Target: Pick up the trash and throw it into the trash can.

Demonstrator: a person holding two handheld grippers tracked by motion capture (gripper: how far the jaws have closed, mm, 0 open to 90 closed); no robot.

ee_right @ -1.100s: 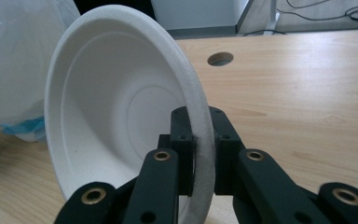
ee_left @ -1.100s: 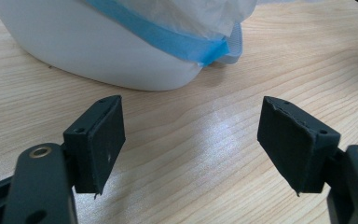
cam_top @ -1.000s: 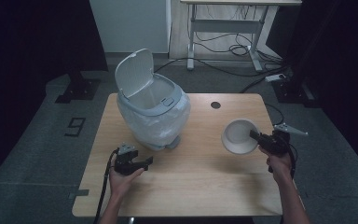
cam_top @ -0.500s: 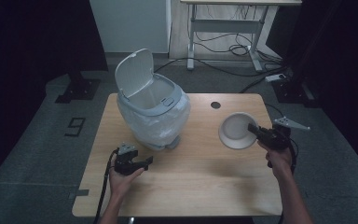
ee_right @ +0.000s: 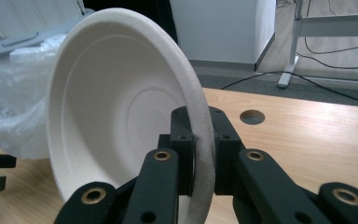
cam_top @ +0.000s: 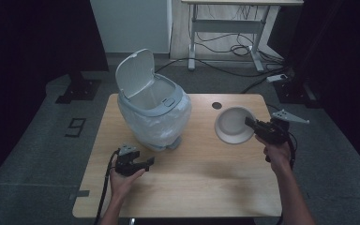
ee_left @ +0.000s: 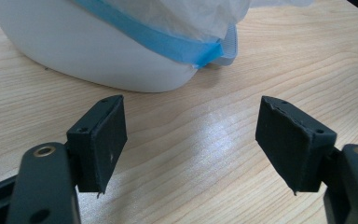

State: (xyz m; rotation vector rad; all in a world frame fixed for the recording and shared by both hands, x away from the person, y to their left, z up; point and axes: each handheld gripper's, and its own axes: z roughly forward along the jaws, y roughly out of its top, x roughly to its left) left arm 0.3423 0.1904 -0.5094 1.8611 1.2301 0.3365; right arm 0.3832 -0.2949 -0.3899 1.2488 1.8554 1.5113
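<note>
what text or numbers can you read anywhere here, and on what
"9": a dark figure on the grey floor, left of the table.
Nothing readable on the bin, the bowl or either gripper.

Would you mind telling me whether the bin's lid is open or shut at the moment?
Open. The bin's lid stands tilted up behind the rim, leaving the bin mouth and its plastic liner exposed in the high view.
</note>
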